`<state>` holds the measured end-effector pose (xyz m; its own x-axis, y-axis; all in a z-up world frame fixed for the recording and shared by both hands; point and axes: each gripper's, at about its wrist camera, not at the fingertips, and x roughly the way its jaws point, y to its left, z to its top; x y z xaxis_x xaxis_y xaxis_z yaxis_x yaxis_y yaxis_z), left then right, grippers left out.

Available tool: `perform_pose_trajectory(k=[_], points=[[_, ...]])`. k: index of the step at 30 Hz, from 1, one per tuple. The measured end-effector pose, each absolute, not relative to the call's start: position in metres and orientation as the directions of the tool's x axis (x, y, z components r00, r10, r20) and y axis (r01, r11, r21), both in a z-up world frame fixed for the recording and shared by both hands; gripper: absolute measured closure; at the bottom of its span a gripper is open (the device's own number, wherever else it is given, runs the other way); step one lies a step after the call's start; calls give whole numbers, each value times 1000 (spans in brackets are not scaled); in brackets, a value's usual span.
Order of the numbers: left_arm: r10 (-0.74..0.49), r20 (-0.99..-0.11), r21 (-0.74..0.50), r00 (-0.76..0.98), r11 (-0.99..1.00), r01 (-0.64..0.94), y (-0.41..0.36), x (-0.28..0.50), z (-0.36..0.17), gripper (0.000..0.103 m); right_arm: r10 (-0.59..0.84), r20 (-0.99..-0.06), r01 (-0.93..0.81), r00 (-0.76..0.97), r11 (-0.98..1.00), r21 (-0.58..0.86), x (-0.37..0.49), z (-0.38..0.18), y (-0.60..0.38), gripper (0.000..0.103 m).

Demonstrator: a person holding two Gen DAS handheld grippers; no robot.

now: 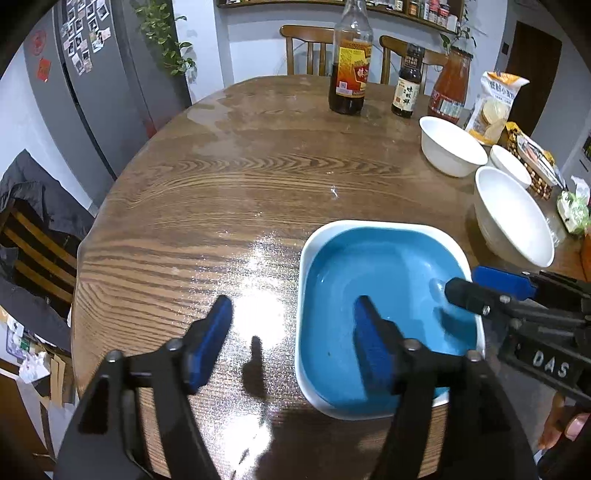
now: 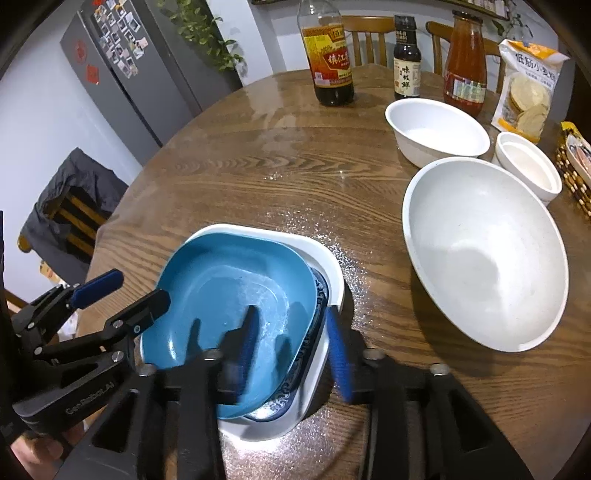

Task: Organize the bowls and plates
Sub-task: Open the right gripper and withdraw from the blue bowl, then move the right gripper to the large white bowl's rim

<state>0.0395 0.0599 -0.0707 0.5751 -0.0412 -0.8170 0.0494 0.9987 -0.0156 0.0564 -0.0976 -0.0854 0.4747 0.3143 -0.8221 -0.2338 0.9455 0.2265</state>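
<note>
A grey fridge (image 2: 122, 74) covered in photos stands against the pale wall, a trailing plant (image 2: 207, 33) beside it. Wooden chairs (image 1: 306, 48) line the round wooden surface (image 1: 229, 177), which glares with overhead light.

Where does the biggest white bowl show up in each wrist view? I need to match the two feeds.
Left wrist view: the large white bowl sits at the right edge, right of and beyond the blue square plate, seen partly side-on.
Right wrist view: the large white bowl fills the right half, right of the blue square plate, seen from above.
Shared landmark: the tall dark vinegar bottle at the table's far side.
</note>
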Motion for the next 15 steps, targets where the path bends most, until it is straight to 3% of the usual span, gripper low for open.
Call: perform_pose_trajectory(k=[1,6,15], points=[[-47,-819,-25,572,999,47,61,40,-69,22,316,-817,-232,481,945,229,56,-83,-98,40],[-98,-831,-93,547,995,37,63,42,-66,9,345,-790,-220,506,938,269,52,-74,-109,38],[-116,-828,-121,549,992,27,56,43,-58,1,337,-776,-155,533,941,302,48,-71,-142,37]])
